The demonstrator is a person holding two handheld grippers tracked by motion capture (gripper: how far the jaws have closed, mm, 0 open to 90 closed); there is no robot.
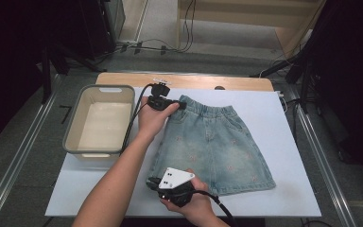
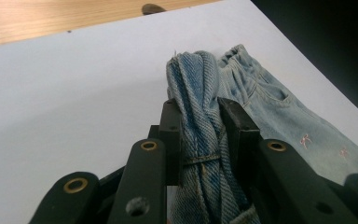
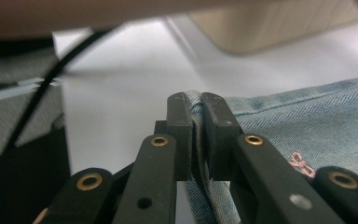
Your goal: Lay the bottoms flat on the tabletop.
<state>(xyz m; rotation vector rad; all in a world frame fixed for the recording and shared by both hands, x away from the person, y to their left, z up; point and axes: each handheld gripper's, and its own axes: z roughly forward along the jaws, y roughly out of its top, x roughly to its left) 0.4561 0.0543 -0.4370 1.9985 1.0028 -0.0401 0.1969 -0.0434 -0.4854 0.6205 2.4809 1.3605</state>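
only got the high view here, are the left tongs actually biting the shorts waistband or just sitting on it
Observer: Biting. In the left gripper view the left tongs pinch a bunched fold of the denim shorts.
Operator: and the right ones at the hem
Observer: The right tongs are shut on a thin edge of denim.
Operator: anything in the bin
Observer: Nothing visible in the bin.

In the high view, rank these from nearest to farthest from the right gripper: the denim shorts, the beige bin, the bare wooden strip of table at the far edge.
1. denim shorts: the right gripper is shut on their near left hem corner.
2. beige bin: off to the left, beyond the white sheet's left edge.
3. wooden strip: along the table's far edge, beyond the waistband.
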